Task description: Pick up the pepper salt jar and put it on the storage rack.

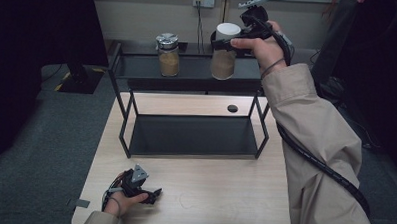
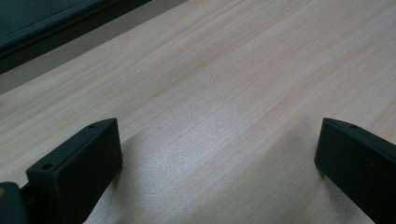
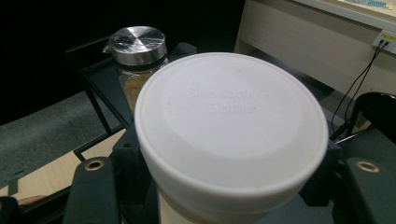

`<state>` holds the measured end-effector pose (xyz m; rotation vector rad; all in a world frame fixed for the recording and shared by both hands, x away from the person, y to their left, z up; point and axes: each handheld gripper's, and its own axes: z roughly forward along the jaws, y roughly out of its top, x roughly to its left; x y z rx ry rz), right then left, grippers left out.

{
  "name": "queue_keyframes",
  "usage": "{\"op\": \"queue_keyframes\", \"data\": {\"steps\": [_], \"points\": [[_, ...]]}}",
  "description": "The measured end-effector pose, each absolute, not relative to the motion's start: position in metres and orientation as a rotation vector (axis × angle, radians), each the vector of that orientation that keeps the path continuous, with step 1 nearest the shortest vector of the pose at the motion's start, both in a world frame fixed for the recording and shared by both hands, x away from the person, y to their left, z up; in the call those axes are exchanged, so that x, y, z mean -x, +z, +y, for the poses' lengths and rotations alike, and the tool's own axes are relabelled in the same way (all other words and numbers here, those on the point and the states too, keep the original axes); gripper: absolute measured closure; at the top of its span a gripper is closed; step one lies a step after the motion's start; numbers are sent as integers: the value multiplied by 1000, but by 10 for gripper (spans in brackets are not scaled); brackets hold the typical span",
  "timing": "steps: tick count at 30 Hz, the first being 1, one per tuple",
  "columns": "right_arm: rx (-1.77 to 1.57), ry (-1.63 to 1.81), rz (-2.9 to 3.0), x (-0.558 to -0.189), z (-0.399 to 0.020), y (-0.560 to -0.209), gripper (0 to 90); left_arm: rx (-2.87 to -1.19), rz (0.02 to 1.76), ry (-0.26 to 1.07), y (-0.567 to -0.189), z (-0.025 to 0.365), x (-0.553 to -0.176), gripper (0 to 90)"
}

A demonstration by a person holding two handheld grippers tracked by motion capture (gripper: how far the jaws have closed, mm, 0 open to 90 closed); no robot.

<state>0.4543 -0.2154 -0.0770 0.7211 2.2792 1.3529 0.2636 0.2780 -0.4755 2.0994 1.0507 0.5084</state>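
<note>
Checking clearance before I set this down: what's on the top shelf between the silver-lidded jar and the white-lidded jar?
Nothing: in the high view the top shelf is bare between the silver-lidded jar and the white-lidded jar, which the right gripper grips.

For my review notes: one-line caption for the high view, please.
Right gripper shut on white-lidded jar at the black rack's top shelf, beside a steel-lidded jar; left gripper rests open on the table.

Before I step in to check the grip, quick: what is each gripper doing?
Left gripper: open, holding nothing, resting on the light wooden table.
Right gripper: shut on the white-lidded clear jar of brown powder, at the black metal shelf.
</note>
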Motion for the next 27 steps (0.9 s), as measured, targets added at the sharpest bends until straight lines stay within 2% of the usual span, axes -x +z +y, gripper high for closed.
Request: {"op": "queue_keyframes", "data": {"steps": [27], "points": [[-765,1318,2262,-483,-199,-93,344,-2098,1049,509,-476,278,-264,0]]}}
